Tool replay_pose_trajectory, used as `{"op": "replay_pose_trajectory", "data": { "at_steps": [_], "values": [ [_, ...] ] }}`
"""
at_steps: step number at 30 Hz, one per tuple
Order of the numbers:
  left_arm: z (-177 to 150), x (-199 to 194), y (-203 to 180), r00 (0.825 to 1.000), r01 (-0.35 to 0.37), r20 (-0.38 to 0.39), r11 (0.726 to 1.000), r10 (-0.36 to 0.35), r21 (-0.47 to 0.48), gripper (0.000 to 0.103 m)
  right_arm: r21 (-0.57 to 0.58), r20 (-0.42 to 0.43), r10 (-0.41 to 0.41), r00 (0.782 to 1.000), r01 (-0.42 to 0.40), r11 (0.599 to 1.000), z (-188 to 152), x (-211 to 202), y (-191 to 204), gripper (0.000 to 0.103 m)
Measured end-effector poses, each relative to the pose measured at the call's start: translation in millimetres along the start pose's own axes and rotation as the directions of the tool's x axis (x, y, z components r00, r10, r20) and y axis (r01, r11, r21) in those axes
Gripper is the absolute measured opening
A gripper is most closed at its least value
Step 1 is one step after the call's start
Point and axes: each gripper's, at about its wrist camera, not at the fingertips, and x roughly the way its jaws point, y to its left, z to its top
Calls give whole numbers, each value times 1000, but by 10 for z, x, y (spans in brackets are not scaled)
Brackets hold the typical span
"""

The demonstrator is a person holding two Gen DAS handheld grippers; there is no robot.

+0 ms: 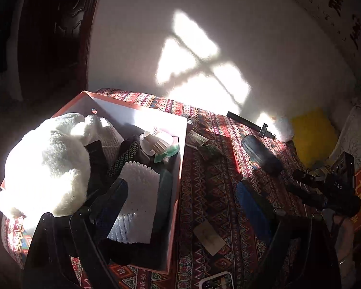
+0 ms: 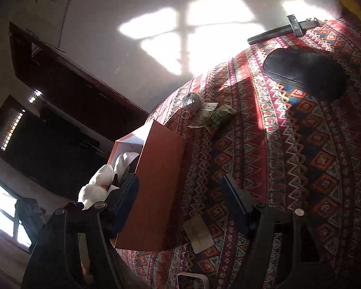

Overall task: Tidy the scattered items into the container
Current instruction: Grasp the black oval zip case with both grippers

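Note:
An orange box (image 1: pixel 178 187) on a patterned cloth (image 1: pixel 211 192) holds a white plush toy (image 1: pixel 45 168), a white spiked mat (image 1: pixel 139 202) and other items. My left gripper (image 1: pixel 180 202) is open and empty, its left finger over the box, its right finger over the cloth. A beige card (image 1: pixel 211 237) lies between the fingers beside the box. My right gripper (image 2: pixel 180 197) is open and empty, low above the same card (image 2: pixel 198 233), beside the box wall (image 2: pixel 154 192). A dark pouch (image 1: pixel 261 155), a green packet (image 2: pixel 220 116) and a twine ball (image 2: pixel 192 102) lie farther off.
A black tool (image 1: pixel 251 125) lies at the cloth's far edge by the white wall. A yellow cushion (image 1: pixel 311 136) is at the right. A phone-like device (image 1: pixel 216 281) lies at the near edge. The other gripper (image 1: pixel 334 187) shows at the right of the left wrist view.

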Motion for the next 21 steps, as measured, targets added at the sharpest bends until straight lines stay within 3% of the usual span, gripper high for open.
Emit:
{"op": "replay_pose_trajectory", "data": {
  "at_steps": [3, 6, 9, 14, 17, 21],
  "values": [
    [-129, 278, -410, 997, 21, -78, 998, -17, 53, 92, 120, 28, -45, 999, 41, 992, -9, -260, -553, 72],
    [-332, 661, -812, 984, 45, -174, 995, -28, 93, 92, 257, 108, -2, 994, -26, 966, 148, -496, -977, 73],
    [-556, 1047, -1144, 961, 67, -274, 992, -35, 107, 92, 376, 192, 55, 980, -125, 918, 225, -639, -1358, 78],
    [-818, 1585, -1358, 911, 105, -401, 994, -97, -3, 92, 582, 240, 118, 964, -240, 777, 168, -480, -1983, 80],
    [-926, 1816, -1382, 882, 114, -450, 989, -142, -90, 92, 647, 217, 84, 972, -208, 734, 95, -318, -2244, 80],
    [-989, 2050, -1492, 893, 110, -432, 992, -127, -64, 92, 668, 197, 59, 979, -178, 723, 52, -155, -2538, 78]
  ]
}}
